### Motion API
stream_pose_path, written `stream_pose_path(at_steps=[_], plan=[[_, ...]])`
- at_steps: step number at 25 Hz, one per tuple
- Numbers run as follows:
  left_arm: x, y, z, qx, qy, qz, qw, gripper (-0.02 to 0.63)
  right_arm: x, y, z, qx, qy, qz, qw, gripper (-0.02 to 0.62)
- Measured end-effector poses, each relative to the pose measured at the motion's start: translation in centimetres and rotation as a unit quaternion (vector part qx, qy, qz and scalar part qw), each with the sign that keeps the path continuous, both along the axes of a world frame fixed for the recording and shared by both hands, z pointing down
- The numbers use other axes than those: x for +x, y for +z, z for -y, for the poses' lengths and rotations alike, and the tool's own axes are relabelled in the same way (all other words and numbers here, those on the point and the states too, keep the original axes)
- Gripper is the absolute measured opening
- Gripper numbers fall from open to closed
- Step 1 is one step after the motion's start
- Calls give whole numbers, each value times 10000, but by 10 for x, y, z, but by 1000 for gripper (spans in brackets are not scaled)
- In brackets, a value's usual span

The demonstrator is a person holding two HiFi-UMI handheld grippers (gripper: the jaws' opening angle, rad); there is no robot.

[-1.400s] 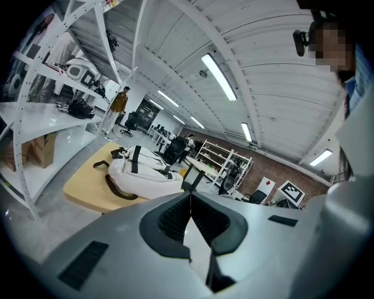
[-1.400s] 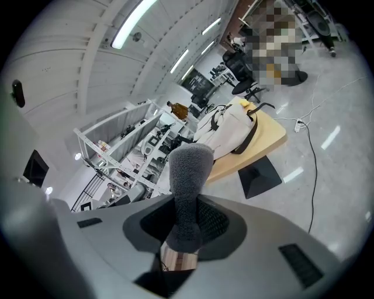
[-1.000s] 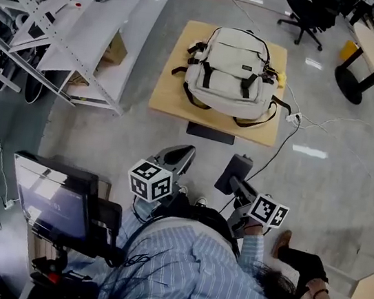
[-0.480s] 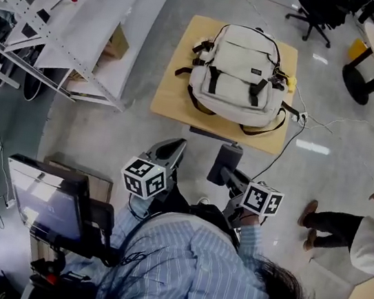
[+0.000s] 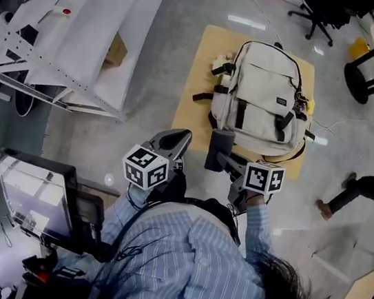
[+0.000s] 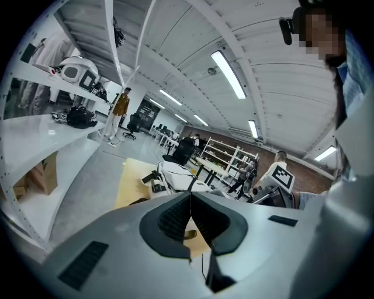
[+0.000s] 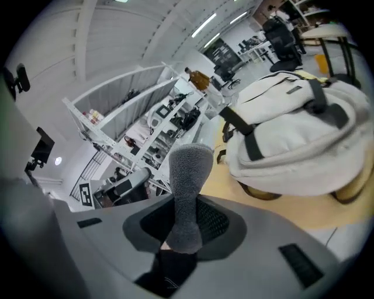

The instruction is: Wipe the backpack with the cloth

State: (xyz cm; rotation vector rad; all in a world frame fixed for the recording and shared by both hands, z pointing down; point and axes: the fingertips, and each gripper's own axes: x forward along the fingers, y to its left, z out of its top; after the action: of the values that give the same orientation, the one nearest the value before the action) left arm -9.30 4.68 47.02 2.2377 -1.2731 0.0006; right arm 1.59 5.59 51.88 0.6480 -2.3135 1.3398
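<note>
Currently the right hand-held gripper [image 7: 186, 226] clamps a grey cloth [image 7: 188, 181] near the zipped backpack [image 5: 264, 98] on the wooden surface [image 5: 201, 78]; the left hand-held gripper [image 6: 190, 217] has its jaws together, empty.

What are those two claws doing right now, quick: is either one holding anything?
Left gripper: closed, nothing between its jaws.
Right gripper: closed on the grey cloth.

blue-striped shirt [image 5: 191, 264]; grey left claw [image 5: 180, 137] and right claw [image 5: 226, 164] bear black-and-white marker cubes [image 5: 146, 167].
</note>
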Motion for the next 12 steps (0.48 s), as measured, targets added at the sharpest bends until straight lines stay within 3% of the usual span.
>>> stream_pose_path(at_steps=[3,6,12], plan=[[-30,1,23,20,25,-83,10000,5,-43,1,29,140,-711,-400,9966,94],[-52,5,40,-13,-12,-230,9997,5,-74,10,55,210,-1507,-1015,9831,94],[-70,12,64,-65,-113,-456,9989,5,-111,33,102,171,-2888,-2241,9306,94]])
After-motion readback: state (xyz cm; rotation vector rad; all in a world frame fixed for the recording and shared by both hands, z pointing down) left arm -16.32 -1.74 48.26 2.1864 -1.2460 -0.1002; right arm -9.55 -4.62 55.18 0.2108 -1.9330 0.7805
